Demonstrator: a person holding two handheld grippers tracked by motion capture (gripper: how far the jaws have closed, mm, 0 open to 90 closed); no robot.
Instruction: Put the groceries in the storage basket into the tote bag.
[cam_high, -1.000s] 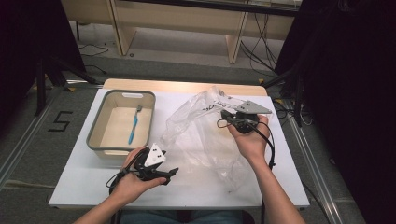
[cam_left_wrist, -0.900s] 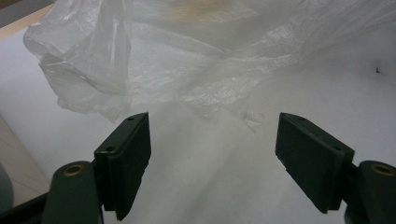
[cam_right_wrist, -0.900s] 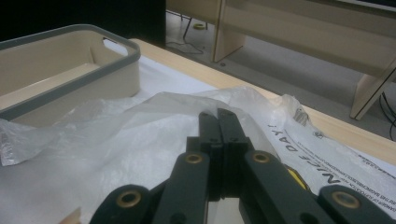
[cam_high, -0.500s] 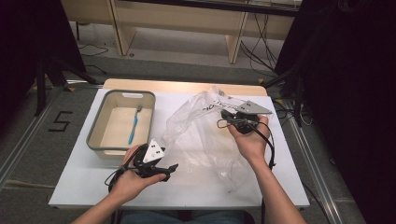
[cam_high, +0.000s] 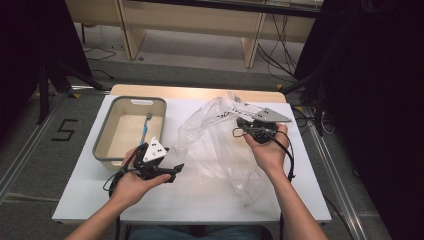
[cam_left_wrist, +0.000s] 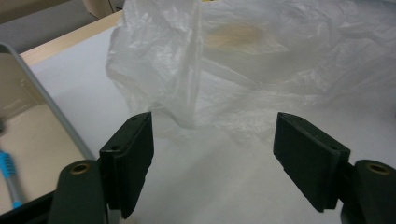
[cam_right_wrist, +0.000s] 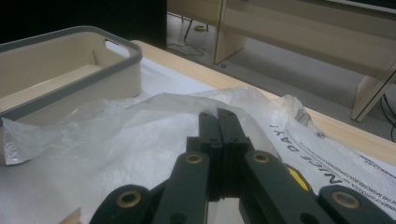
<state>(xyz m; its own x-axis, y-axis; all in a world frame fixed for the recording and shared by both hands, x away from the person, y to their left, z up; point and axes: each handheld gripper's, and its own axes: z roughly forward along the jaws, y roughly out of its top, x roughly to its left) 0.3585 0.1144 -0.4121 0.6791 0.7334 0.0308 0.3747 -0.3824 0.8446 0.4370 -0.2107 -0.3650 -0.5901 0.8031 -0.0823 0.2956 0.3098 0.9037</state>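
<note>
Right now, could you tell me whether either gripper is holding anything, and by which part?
The right gripper is shut on the plastic bag's upper edge. The left gripper is open, holding nothing.

Blue toothbrush (cam_high: 146, 129) inside grey-rimmed bin (cam_high: 107, 158)

A white desk (cam_high: 200, 200) carries 2 things: a grey-rimmed beige bin (cam_high: 107, 152) on its left and a crumpled clear plastic bag (cam_high: 220, 145) spread beside it.
</note>
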